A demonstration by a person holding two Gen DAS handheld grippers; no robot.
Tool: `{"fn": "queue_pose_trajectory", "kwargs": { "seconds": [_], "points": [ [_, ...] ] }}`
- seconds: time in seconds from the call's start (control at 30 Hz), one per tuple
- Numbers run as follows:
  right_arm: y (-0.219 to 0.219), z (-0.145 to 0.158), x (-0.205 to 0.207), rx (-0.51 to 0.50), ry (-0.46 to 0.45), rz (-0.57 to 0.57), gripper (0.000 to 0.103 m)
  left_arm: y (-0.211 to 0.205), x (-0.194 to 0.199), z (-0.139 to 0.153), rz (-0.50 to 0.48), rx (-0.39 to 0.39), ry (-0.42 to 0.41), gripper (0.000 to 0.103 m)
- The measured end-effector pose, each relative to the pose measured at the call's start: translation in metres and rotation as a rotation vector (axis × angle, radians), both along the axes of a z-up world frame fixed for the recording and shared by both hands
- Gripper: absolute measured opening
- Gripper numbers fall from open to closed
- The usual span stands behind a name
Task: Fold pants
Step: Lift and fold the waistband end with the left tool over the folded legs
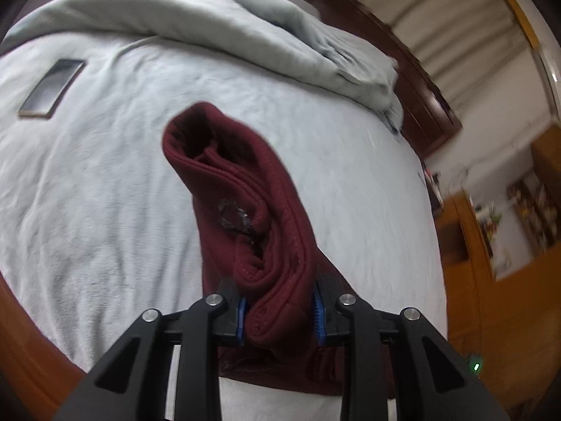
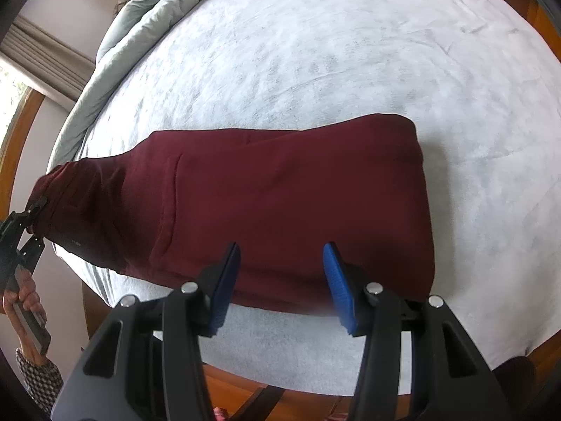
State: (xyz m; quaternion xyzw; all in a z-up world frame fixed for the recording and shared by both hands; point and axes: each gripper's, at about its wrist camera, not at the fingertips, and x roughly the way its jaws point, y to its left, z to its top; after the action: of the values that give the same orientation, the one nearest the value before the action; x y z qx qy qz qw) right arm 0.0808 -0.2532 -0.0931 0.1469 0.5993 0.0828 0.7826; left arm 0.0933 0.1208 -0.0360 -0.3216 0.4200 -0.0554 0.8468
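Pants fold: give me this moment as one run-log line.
left tongs: shut on pants end, lifted off bed | right tongs: open, empty, above near edge | phone: on bed

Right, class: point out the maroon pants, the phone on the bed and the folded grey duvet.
maroon pants [image 2: 280, 189]: right wrist view, middle of the flat fabric.
phone [image 1: 52, 87]: left wrist view, centre of its dark screen.
grey duvet [image 1: 217, 24]: left wrist view, top of the folded roll.

Soft, even daylight – brightest at the window [image 2: 10, 84], blown out left of the bed [image 2: 315, 52]. Left wrist view smeared w/ motion blur toward the curtains [image 1: 438, 24]; heavy fisheye bend, dark corners. Faint shadow under the pants [image 2: 280, 193].
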Motion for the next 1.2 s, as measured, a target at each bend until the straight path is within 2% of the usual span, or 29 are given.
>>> {"fn": "queue_pose_trajectory", "kwargs": {
  "seconds": [0.23, 0.5, 0.6, 0.83, 1.2],
  "points": [
    [0.0, 0.001, -0.002, 0.007, -0.004, -0.003, 0.049, -0.037, -0.006, 0.012, -0.109, 0.075, -0.029, 0.028],
    [0.0, 0.001, -0.002, 0.006, -0.01, -0.008, 0.049, -0.097, -0.015, 0.014, -0.268, 0.137, -0.039, 0.028],
    [-0.002, 0.002, 0.0, 0.001, -0.012, -0.005, 0.049, -0.121, -0.017, 0.01, -0.31, 0.169, -0.03, 0.028],
    [-0.003, 0.001, -0.001, 0.005, -0.014, -0.009, 0.049, -0.149, -0.017, -0.004, -0.348, 0.182, -0.001, 0.029],
    [-0.006, -0.006, -0.001, 0.011, -0.006, -0.014, 0.049, -0.192, -0.018, -0.035, -0.468, 0.292, 0.057, 0.031]
  ]
}}
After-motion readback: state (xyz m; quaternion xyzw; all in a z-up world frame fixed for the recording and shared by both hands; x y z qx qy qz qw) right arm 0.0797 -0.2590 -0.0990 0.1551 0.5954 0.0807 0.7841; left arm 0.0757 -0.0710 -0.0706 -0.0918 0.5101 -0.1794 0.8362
